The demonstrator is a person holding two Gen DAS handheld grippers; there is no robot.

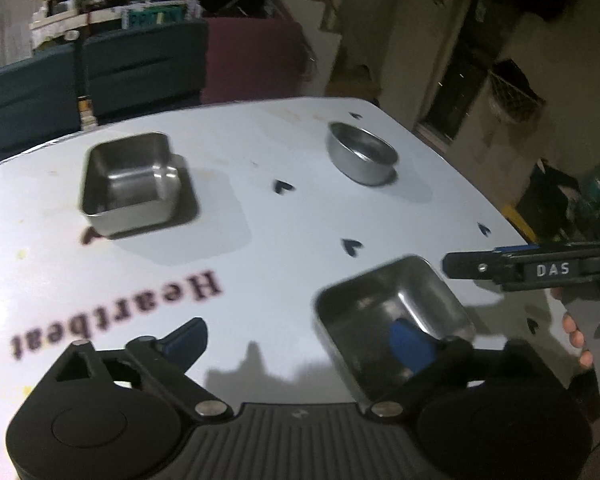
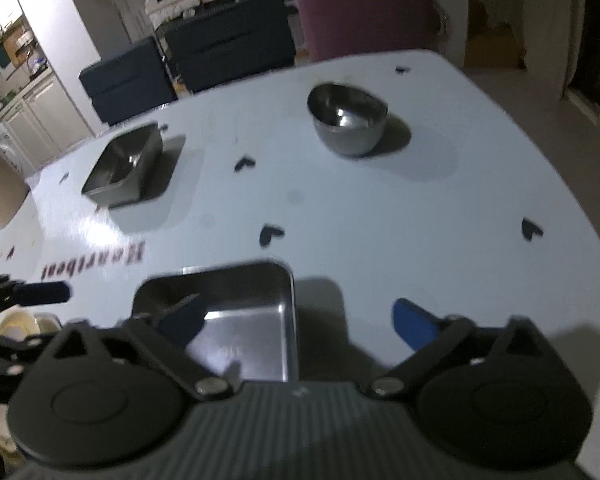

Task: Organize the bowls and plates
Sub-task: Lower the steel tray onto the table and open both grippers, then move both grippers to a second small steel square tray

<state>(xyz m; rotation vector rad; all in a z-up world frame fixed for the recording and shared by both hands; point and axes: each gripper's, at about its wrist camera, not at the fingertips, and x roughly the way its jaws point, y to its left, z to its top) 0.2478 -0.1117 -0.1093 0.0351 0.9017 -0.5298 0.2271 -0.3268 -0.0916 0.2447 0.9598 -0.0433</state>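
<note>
Three steel vessels stand on a white table [image 1: 260, 280]. The nearest is a square tray [image 1: 380, 312], and my left gripper [image 1: 298, 340] is open, its right finger [image 1: 412, 344] over the tray's inside and its left finger over bare table. In the right wrist view my right gripper [image 2: 296, 320] is open astride the same tray's [image 2: 244, 320] right wall, with one finger [image 2: 180, 322] over the tray and the other over the table. No pad presses on the tray. A second square tray [image 1: 132, 182] [image 2: 124, 168] sits far left. A round bowl [image 1: 362, 154] [image 2: 346, 120] stands far right.
Black hearts and the word "Heartbeat" [image 1: 116, 312] are printed on the table. Dark blue sofas [image 2: 220, 44] and a maroon chair [image 2: 364, 12] stand beyond the far edge. Cream dishes [image 2: 16, 324] show at lower left. A person's fingers [image 1: 576, 336] hold the right gripper's handle.
</note>
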